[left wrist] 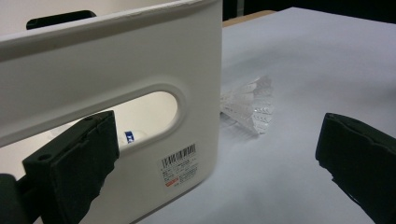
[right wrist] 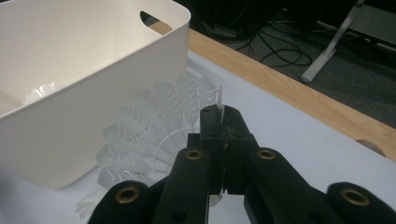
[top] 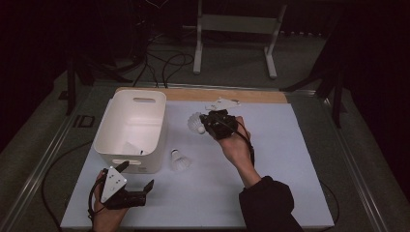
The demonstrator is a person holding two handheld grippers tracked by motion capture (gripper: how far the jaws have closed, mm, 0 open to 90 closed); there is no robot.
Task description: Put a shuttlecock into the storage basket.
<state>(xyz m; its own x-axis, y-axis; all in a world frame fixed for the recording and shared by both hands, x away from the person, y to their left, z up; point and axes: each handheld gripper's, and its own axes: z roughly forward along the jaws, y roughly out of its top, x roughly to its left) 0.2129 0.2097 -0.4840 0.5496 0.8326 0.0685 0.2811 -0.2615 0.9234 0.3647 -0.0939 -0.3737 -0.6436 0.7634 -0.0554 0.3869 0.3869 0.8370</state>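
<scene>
Right claw (top: 205, 123) clamped, raised; left claw (top: 138, 176) agape, low.

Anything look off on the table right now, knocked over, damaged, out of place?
Nothing looks damaged or spilled. One shuttlecock lies loose on its side on the table beside the bin, not in it. The right gripper is shut on the skirt edge of another shuttlecock. The left gripper is open, holding nothing.

Unreadable barcode label (left wrist: 180, 164) on bin (left wrist: 116, 60)
</scene>
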